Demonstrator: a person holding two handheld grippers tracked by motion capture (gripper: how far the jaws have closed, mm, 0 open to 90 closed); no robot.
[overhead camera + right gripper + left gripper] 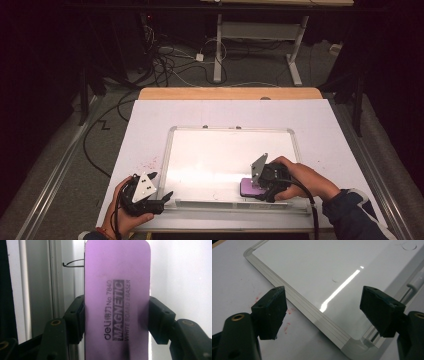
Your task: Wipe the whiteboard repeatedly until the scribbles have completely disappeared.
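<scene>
Right gripper view: right hand-held gripper clamps the eraser on the whiteboard near its lower edge; left hand-held gripper gapes empty at the corner; unsteadied, the board may slide during wiping.

eraser on whiteboard (near edge), table beneath

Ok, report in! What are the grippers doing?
Right gripper shut on purple eraser, on whiteboard. Left gripper open at board's corner. Nothing in the way.

High overhead, two close claw views, sharing the whiteboard.
</scene>
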